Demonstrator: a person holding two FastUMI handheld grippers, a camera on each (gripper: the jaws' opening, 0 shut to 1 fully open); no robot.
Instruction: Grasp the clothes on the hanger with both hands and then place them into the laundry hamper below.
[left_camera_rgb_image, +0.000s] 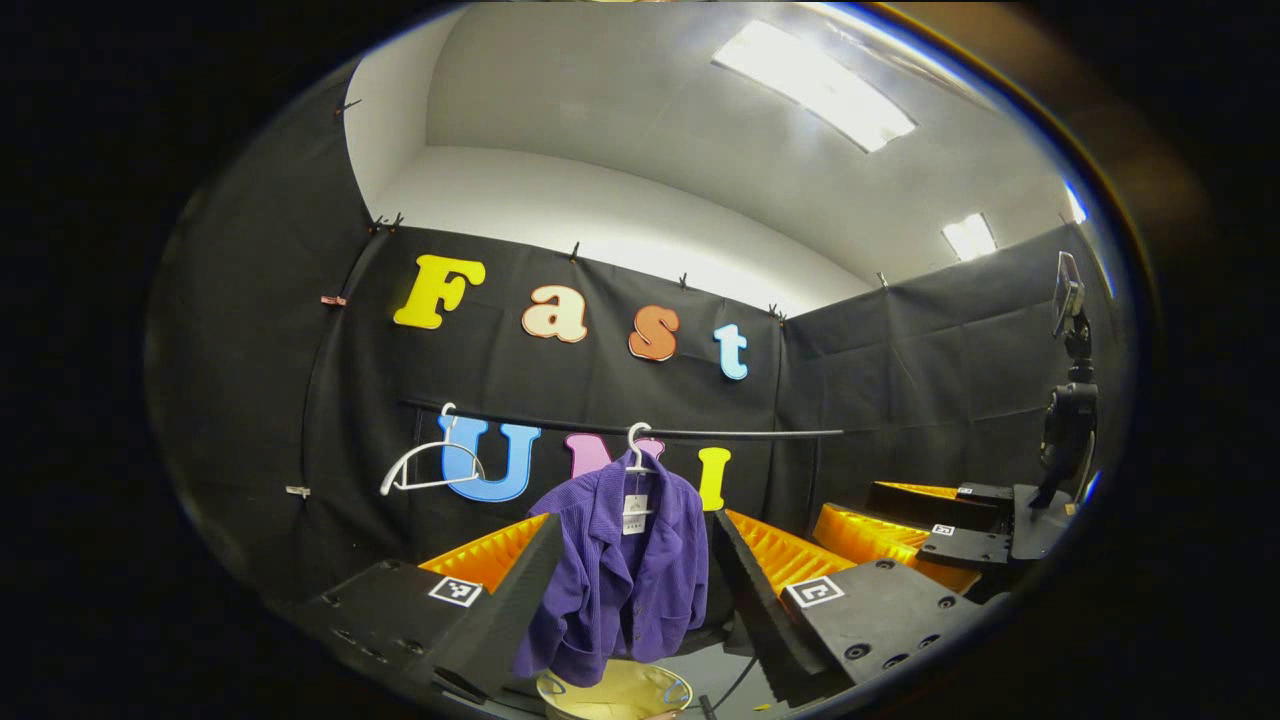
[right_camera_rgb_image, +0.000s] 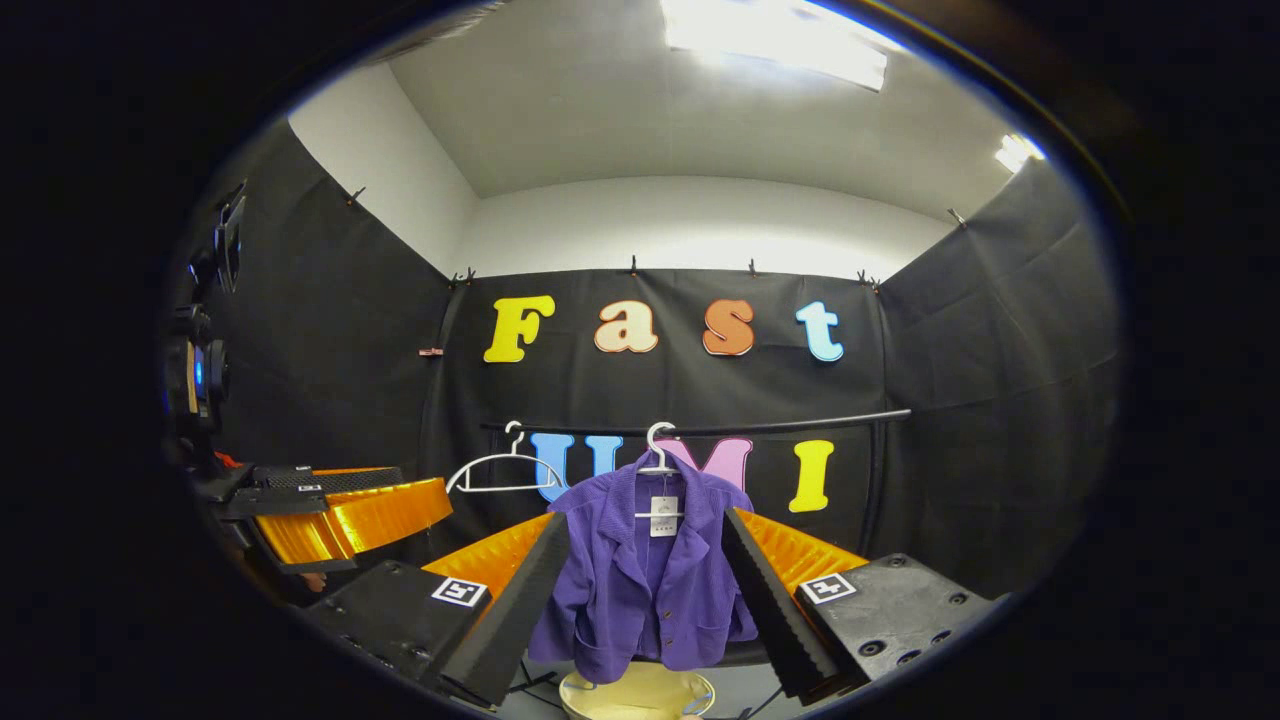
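Observation:
A purple jacket (left_camera_rgb_image: 620, 580) hangs on a white hanger (left_camera_rgb_image: 636, 447) from a black rail (left_camera_rgb_image: 740, 433) at the back wall. Under it stands a cream laundry hamper (left_camera_rgb_image: 612, 692). My left gripper (left_camera_rgb_image: 634, 520) is open, and the jacket shows between its fingers, farther off and untouched. The right gripper view frames the same jacket (right_camera_rgb_image: 650, 590), its hanger (right_camera_rgb_image: 660, 448) and the hamper (right_camera_rgb_image: 637, 695). My right gripper (right_camera_rgb_image: 648, 518) is open too, short of the cloth. Each view catches the other gripper to the side: right (left_camera_rgb_image: 900, 525), left (right_camera_rgb_image: 330, 505).
An empty white hanger (left_camera_rgb_image: 430, 470) (right_camera_rgb_image: 505, 470) hangs on the rail left of the jacket. A camera on a stand (left_camera_rgb_image: 1070, 400) (right_camera_rgb_image: 200, 370) stands at the booth's side. Black cloth walls close in the space on three sides.

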